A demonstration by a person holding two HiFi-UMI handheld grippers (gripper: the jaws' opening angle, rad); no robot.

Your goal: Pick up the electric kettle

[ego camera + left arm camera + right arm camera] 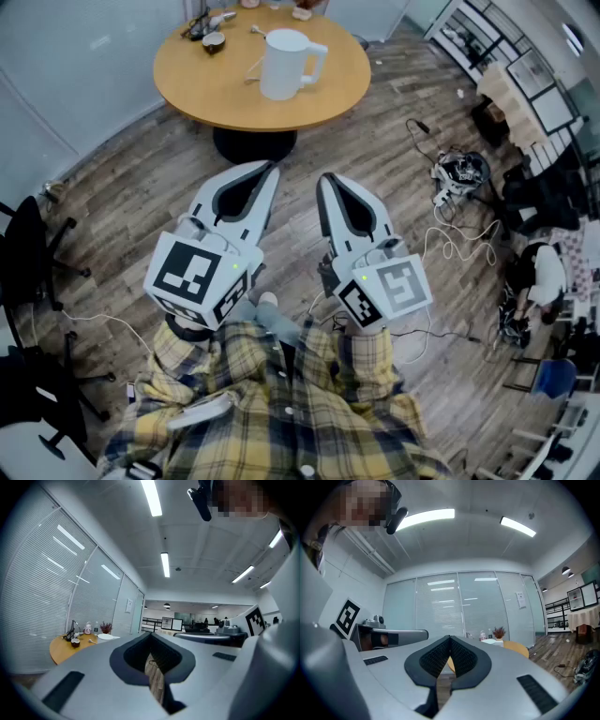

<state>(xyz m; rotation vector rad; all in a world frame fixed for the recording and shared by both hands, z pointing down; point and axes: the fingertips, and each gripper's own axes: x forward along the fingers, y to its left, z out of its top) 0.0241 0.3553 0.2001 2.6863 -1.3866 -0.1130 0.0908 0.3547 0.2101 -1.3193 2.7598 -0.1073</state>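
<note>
The white electric kettle (284, 64) stands upright on the round wooden table (225, 94) at the far end of the head view, its handle to the right. Both grippers hover over the wood floor well short of the table, side by side and pointing at it. My left gripper (270, 168) is shut with nothing in it, and so is my right gripper (326, 178). In the left gripper view the jaws (151, 635) meet at the tips and hide most of the kettle (107, 637). In the right gripper view the closed tips (450, 638) sit left of the kettle (492, 641).
A dark cup (214, 41) and small items sit at the table's far edge. A black office chair (28, 262) stands at the left. Cables and gear (457, 173) lie on the floor at the right, near a crouching person (539, 277) and shelves (516, 66).
</note>
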